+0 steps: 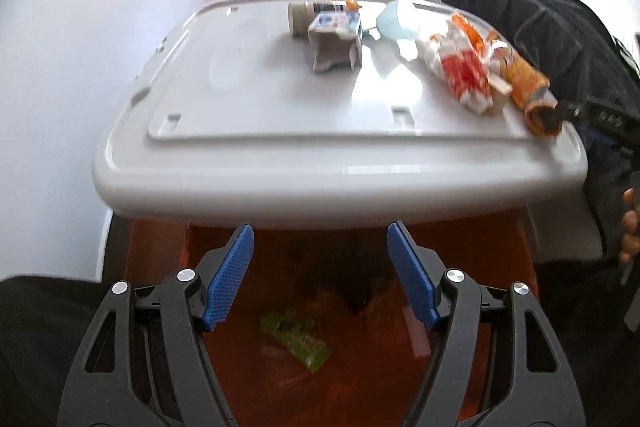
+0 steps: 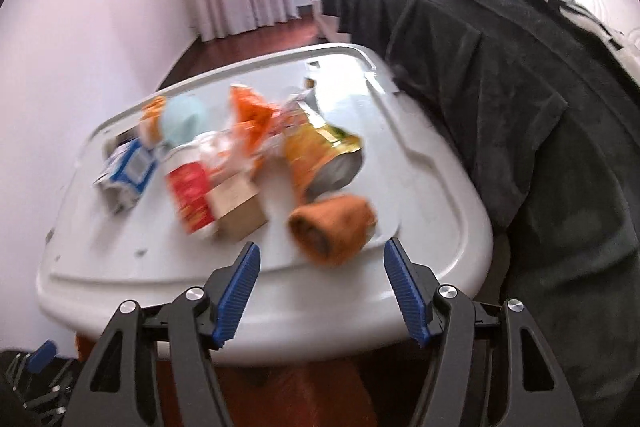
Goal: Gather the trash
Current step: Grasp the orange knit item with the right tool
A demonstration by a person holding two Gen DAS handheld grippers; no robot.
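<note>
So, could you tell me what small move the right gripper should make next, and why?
Probably ease the right gripper forward over the orange rolled wrapper and close on it. Its jaws stand open and empty, and that wrapper lies nearest, just ahead of the fingertips near the front edge of the white lid. The other trash sits further back, and the picture is blurred, so go slowly.

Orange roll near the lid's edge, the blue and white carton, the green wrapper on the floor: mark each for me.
orange roll (image 2: 334, 229), right wrist view, its side.
blue and white carton (image 1: 336, 43), left wrist view, its front face.
green wrapper (image 1: 296, 341), left wrist view, its middle.
</note>
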